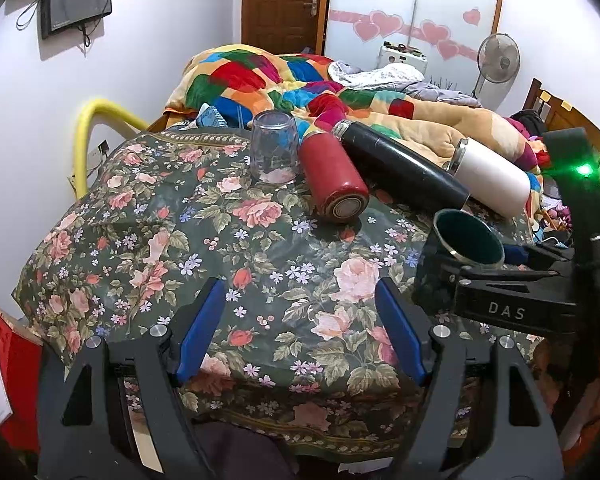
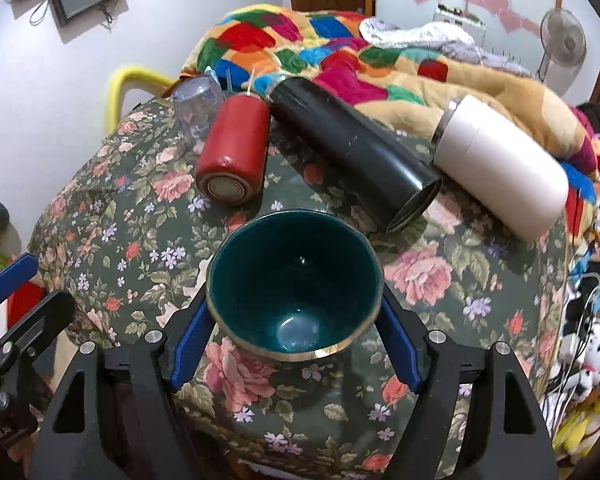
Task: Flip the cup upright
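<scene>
The only lettering that reads clearly is "DAS", in pale capitals on the black body of the right claw [image 1: 496, 258], seen in the left wrist view. In the right wrist view, the black body of the left claw [image 2: 10, 280] carries small pale lettering at the lower left, too blurred to read. The wall-mounted screen [image 1: 78, 2] shows faint marks that cannot be made out.

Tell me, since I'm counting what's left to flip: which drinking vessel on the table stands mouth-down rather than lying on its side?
The clear plastic cup, standing mouth-down at the far edge beside the red flask. The red, black and white flasks lie on their sides.
</scene>
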A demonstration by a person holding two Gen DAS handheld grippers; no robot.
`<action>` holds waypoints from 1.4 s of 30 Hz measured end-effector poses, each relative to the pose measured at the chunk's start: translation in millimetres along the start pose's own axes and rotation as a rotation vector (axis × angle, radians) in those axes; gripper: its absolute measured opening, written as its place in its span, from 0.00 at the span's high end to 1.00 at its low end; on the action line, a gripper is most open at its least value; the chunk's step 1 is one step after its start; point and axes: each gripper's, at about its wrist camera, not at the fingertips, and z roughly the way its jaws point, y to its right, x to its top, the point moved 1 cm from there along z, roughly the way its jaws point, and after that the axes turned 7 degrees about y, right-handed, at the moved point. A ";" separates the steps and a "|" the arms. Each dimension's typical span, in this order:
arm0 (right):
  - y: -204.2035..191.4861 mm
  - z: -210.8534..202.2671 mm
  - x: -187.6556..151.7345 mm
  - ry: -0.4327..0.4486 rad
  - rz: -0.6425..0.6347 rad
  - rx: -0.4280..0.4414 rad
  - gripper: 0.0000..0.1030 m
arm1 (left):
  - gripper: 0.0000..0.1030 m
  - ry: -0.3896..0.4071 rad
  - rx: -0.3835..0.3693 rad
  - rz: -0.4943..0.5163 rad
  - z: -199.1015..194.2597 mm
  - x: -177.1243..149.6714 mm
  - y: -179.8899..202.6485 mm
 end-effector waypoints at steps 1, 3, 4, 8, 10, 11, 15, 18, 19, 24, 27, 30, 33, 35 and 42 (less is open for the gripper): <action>-0.4 2.2 -2.3 -0.024 0.009 0.027 0.25 | 0.26 0.002 0.001 0.002 -1.5 0.2 0.4; -3.4 1.0 -7.2 -0.031 0.007 0.031 0.25 | 0.26 0.008 0.001 0.007 -5.4 0.9 1.5; -4.9 -1.2 -8.4 -0.024 -0.002 0.021 0.25 | 0.26 0.012 0.001 0.009 -7.5 1.4 2.1; -9.5 -11.6 -11.5 -0.002 -0.048 0.001 0.25 | 0.26 0.028 0.001 0.013 -15.5 2.9 5.4; -8.0 -15.8 -11.7 0.001 -0.051 -0.008 0.24 | 0.26 0.034 0.001 0.015 -20.2 3.1 7.2; -7.5 -19.0 -11.7 0.004 -0.052 -0.005 0.24 | 0.26 0.040 -0.001 0.015 -24.1 3.5 8.5; -4.6 -41.7 -9.9 0.051 -0.049 -0.010 0.24 | 0.26 0.068 -0.015 0.016 -38.2 7.8 12.8; -2.7 -74.8 -7.6 0.133 -0.045 -0.022 0.24 | 0.26 0.100 -0.034 0.022 -52.9 14.6 18.7; -1.8 -88.0 -7.0 0.166 -0.043 -0.023 0.24 | 0.26 0.113 -0.045 0.023 -59.0 17.7 20.8; 0.4 -166.1 -3.8 0.368 -0.037 -0.037 0.24 | 0.26 0.211 -0.097 0.037 -98.6 35.7 35.2; -2.8 -212.6 -4.6 0.499 -0.035 -0.048 0.24 | 0.25 0.288 -0.134 0.043 -129.3 47.0 43.2; -8.9 -255.2 -11.6 0.623 -0.040 -0.057 0.24 | 0.22 0.386 -0.166 0.052 -165.8 55.1 50.9; -15.5 -285.6 -20.2 0.719 -0.039 -0.060 0.24 | 0.20 0.480 -0.188 0.057 -200.6 58.7 56.2; -19.3 -303.5 -27.3 0.779 -0.032 -0.057 0.24 | 0.19 0.533 -0.197 0.064 -220.7 59.5 58.5; -31.2 -336.4 -50.8 0.905 -0.026 -0.092 0.21 | 0.06 0.682 -0.193 0.065 -274.9 46.9 59.9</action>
